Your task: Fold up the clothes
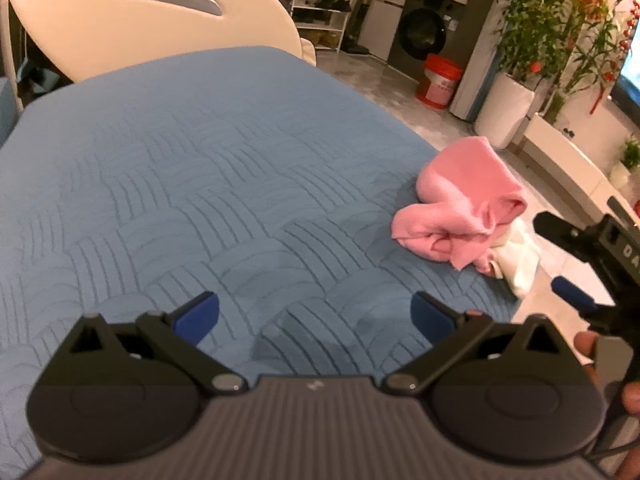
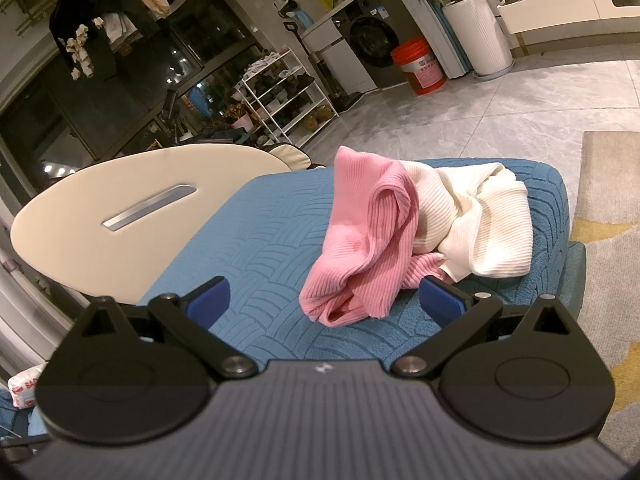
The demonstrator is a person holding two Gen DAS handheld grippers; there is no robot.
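Listing 1 item for folding: pink knit [image 2: 360,240], bunched on the blue cover [image 2: 260,240] near its far right corner, tangled w/ a white knit [image 2: 480,224] that touches it on the right. We judge both soft, light, ribbed, stretchy, not slippery; likely to drag each other. Best hold, we reckon: pink hem edge nearest us. Left gripper [image 1: 316,316]: jaws apart, empty, over bare cover. Right gripper [image 2: 324,300]: jaws apart, empty, just short of the pink knit.

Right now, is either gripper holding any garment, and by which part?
Nothing is held. The left gripper and right gripper are open; the crumpled pink ribbed knit garment lies untouched on the blue quilted cushion.
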